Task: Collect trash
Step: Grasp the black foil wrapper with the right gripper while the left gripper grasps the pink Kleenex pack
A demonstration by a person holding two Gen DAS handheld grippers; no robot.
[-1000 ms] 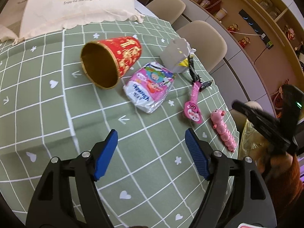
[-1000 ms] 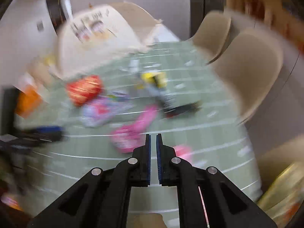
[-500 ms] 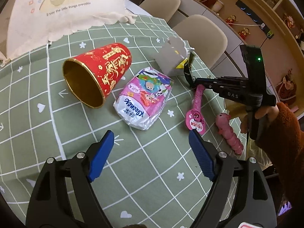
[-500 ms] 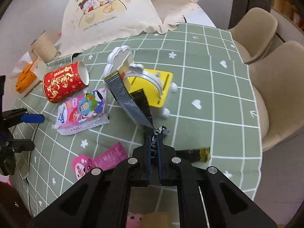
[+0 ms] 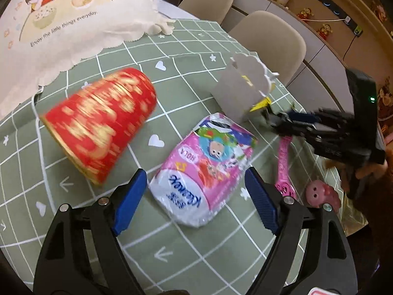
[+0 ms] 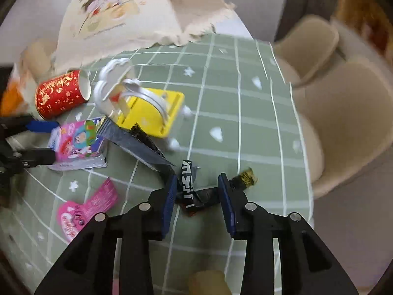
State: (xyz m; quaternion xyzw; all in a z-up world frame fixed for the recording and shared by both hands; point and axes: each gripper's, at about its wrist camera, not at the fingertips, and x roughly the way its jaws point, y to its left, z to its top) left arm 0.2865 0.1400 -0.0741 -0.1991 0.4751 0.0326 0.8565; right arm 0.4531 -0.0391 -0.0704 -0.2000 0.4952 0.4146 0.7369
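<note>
My left gripper [image 5: 196,184] is open and low over the table, its blue fingers on either side of a pink and white tissue pack [image 5: 203,169] without touching it. A red paper cup [image 5: 100,123] lies on its side to the left. My right gripper [image 6: 197,182] is opening its jaws. A crumpled black wrapper [image 6: 188,186] with white lettering lies between them on the green cloth, and the pads are not pressing on it. A long dark foil wrapper [image 6: 142,145] runs from there toward the tissue pack [image 6: 76,142]. A pink wrapper [image 6: 86,209] lies at the lower left.
A yellow and white toy stand [image 6: 152,113] stands just behind the wrappers. A pink pig toy [image 5: 321,194] lies near the table edge. A cream printed cloth [image 5: 61,17] covers the far side. Beige chairs [image 6: 343,123] stand beyond the table's right edge.
My left gripper has moved in until its fingers straddle the tissue pack. My right gripper came down onto the black wrapper, and its jaws went from shut to apart.
</note>
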